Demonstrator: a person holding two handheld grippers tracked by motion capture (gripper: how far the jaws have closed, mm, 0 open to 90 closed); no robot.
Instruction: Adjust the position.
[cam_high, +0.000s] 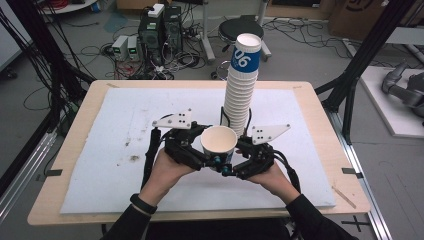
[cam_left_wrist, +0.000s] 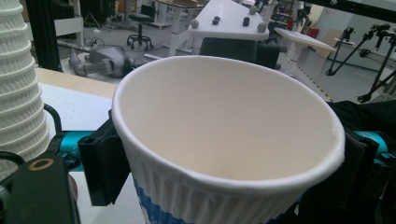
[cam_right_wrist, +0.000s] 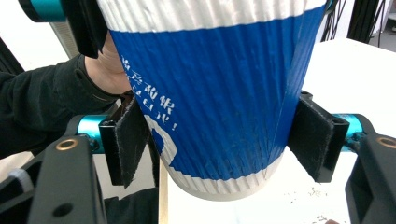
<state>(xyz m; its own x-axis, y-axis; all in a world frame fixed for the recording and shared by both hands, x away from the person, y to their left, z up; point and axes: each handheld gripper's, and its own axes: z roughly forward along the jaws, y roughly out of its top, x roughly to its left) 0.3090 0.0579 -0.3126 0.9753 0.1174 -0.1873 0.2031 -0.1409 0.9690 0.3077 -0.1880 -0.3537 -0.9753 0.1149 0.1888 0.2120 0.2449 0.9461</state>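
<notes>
Here both claws, left (cam_high: 209, 156) & right (cam_high: 234, 161), clamp one ribbed blue/white paper cup (cam_high: 219, 144), jaws touching it.

Left gripper (cam_high: 202, 150) and right gripper (cam_high: 239, 159) meet mid-table, fingers (cam_right_wrist: 126, 142) of both clamped on cup (cam_high: 219, 142).

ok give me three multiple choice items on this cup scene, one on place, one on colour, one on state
1. Where is the cup stack?
A. behind the single cup
B. on the floor
C. at the table's left edge

2. What colour is the band on the cup?
A. red
B. blue
C. green

3. How is the cup held?
A. lying loose on the table
B. by one bare hand
C. between both grippers

Key: 1 A, the stack rises just beyond the cup; 2 B, the right gripper view shows a blue band; 3 C, the left gripper and right gripper flank it.
</notes>
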